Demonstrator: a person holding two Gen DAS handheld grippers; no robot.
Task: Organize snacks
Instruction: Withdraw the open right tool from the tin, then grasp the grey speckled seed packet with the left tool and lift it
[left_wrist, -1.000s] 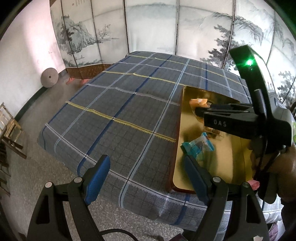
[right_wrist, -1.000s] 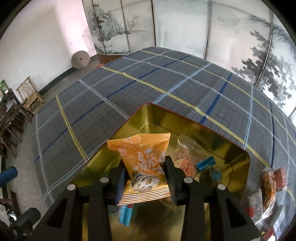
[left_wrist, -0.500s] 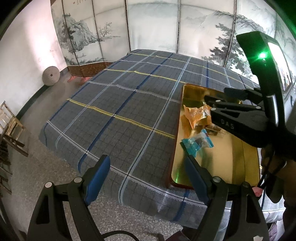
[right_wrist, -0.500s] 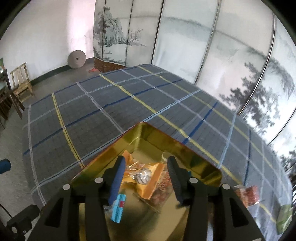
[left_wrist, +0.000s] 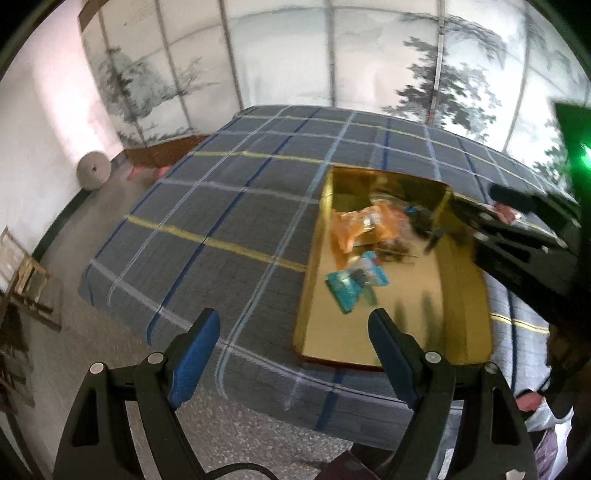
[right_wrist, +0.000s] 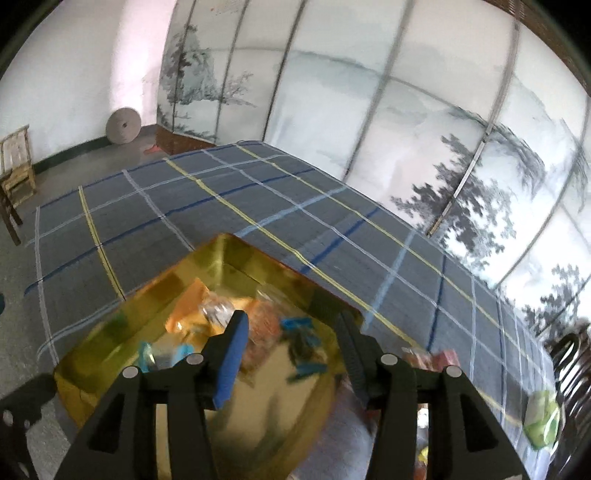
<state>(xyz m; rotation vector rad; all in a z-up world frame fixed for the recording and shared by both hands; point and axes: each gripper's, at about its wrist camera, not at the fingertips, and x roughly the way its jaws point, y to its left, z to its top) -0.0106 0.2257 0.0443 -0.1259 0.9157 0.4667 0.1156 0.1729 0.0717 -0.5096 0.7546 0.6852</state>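
A gold tray (left_wrist: 461, 314) (right_wrist: 110, 354) sits on the plaid-covered table. In it lie an orange snack packet (left_wrist: 365, 229) (right_wrist: 188, 310), a teal packet (left_wrist: 351, 284) (right_wrist: 303, 339) and other small packets. My left gripper (left_wrist: 295, 332) is open and empty, held above the table's near edge, left of the tray. My right gripper (right_wrist: 291, 332) is open and empty above the tray; its body shows at the right of the left wrist view (left_wrist: 524, 243).
The blue plaid tablecloth (left_wrist: 229, 221) covers a large table. More packets lie on the cloth right of the tray: a red one (right_wrist: 443, 360) and a green one (right_wrist: 541, 421). A painted folding screen (right_wrist: 369, 110) stands behind. Wooden chairs (right_wrist: 16, 177) stand at the left.
My right gripper let go of the orange packet into the tray, opened and drew back upward. My left gripper pulled back a little and stayed open.
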